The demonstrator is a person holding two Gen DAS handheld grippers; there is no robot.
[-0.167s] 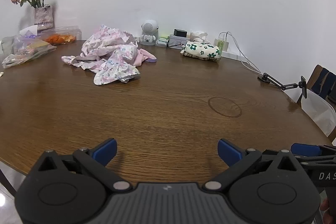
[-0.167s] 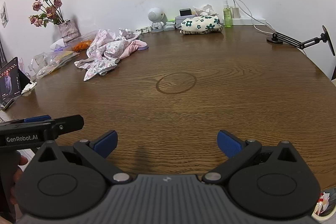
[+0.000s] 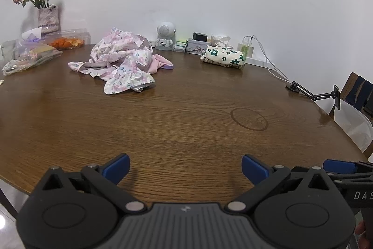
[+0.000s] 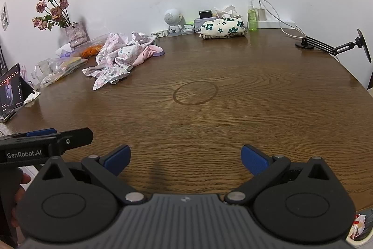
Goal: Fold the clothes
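The counter (image 3: pixel 186 123) fills both views, a round brown top with a wide bare stretch at the near side and a faint ring mark (image 4: pixel 195 93) in the grain. Against a fifth of a second ago nothing on it has shifted: both views match, so the hands are holding station rather than reaching.

The heap (image 3: pixel 121 63) of pink floral clothes lies crumpled toward the far left, well apart from both tools, with a pink piece poking out on its right. A folded bundle (image 4: pixel 223 27) with green flowers sits at the back by the wall; it looks already done, so the heap is likely what remains.

The left gripper (image 3: pixel 185 168) hangs over the near edge, fingers (image 3: pixel 116 167) spread wide with only bare wood between them. The right gripper (image 4: pixel 185 159) sits just beside it, fingers (image 4: pixel 255 159) equally wide and empty.

Smaller things line the back: a vase (image 3: pixel 48 19) of dried roses, snack bags (image 3: pixel 32 57), a small white robot figure (image 3: pixel 165 36), a green bottle (image 4: pixel 251 19) and a phone arm (image 4: pixel 331 46).

Judged from this, folding of the heap has not begun; a long reach toward the far left comes first.
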